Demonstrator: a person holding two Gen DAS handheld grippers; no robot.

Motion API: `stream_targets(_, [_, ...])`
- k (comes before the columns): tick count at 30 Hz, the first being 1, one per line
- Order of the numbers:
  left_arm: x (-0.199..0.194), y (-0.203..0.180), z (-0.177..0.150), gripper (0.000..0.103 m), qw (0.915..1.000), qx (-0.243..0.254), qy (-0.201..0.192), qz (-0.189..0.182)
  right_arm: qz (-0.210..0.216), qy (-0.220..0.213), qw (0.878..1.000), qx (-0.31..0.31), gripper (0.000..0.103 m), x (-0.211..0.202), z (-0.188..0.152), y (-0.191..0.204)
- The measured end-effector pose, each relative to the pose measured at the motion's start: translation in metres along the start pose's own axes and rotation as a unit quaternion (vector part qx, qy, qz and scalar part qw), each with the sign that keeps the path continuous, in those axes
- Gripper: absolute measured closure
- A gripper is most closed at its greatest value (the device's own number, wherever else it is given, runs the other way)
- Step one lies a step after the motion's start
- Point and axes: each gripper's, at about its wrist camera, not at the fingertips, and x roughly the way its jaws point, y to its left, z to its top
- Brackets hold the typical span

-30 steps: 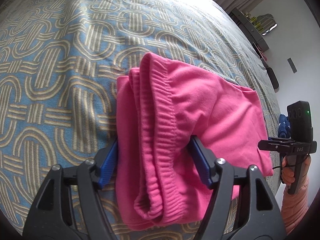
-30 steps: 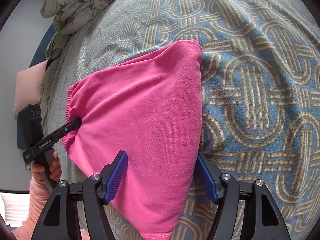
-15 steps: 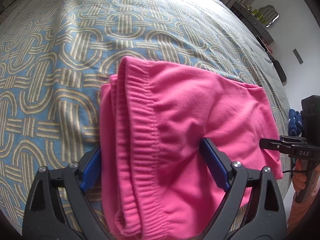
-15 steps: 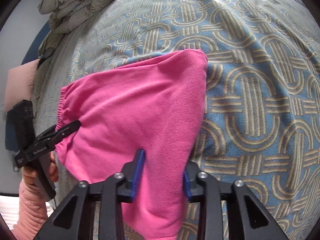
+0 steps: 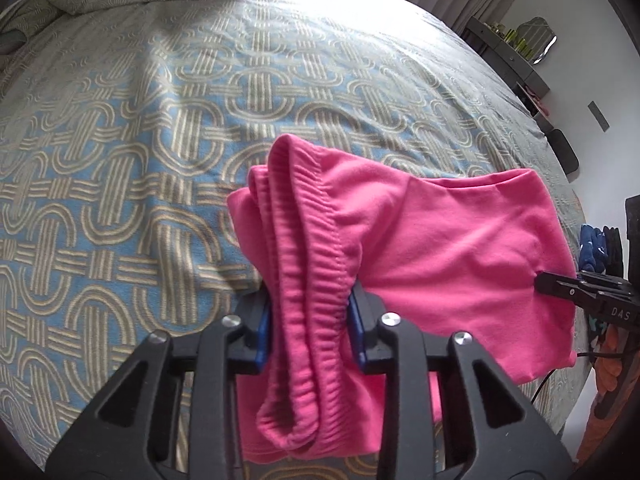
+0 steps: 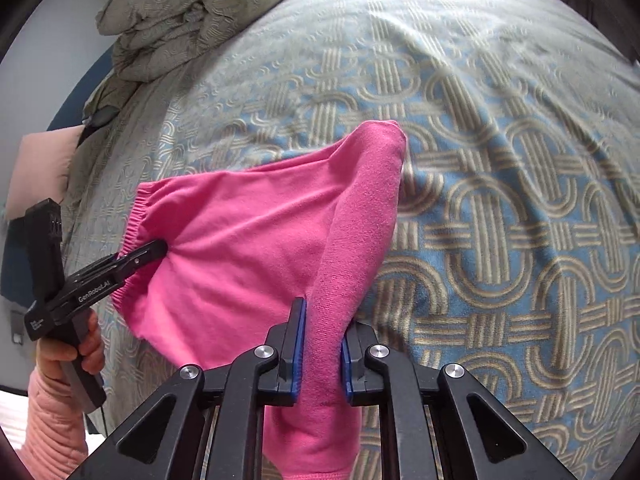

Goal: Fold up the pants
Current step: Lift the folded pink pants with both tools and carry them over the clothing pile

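Observation:
The folded pink pants (image 5: 440,240) hang between both grippers just above the patterned bedspread (image 5: 120,160). My left gripper (image 5: 310,312) is closing, and its blue pads press the ribbed waistband bundle from both sides. In the right wrist view my right gripper (image 6: 322,332) is closing too, pinching the folded edge of the pants (image 6: 240,240). Each gripper shows in the other's view: the right gripper (image 5: 540,282) bites the far edge, and the left gripper (image 6: 160,246) grips the waistband side, held by a hand (image 6: 86,344) in a pink sleeve.
A rumpled quilt (image 6: 192,12) is heaped at the head of the bed (image 6: 520,200), with a pink pillow (image 6: 40,172) beside it. Dark clothes (image 5: 600,248) hang off the bed's right edge. A shelf (image 5: 508,44) stands by the far wall.
Both grippers went from wide open around the pants to closed on them. The pinched cloth has bunched and risen off the bedspread on both sides.

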Motion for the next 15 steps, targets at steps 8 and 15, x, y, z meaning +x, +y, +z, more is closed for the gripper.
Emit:
stream_targets(8, [-0.045, -0.020, 0.006, 0.072, 0.9985, 0.032, -0.044, -0.002, 0.010, -0.035, 0.999, -0.024, 0.092, -0.037, -0.001, 0.024])
stream_targets(15, [-0.085, -0.040, 0.006, 0.072, 0.9955, 0.055, -0.077, 0.000, 0.015, -0.069, 0.997, -0.023, 0.093, -0.074, -0.014, 0.026])
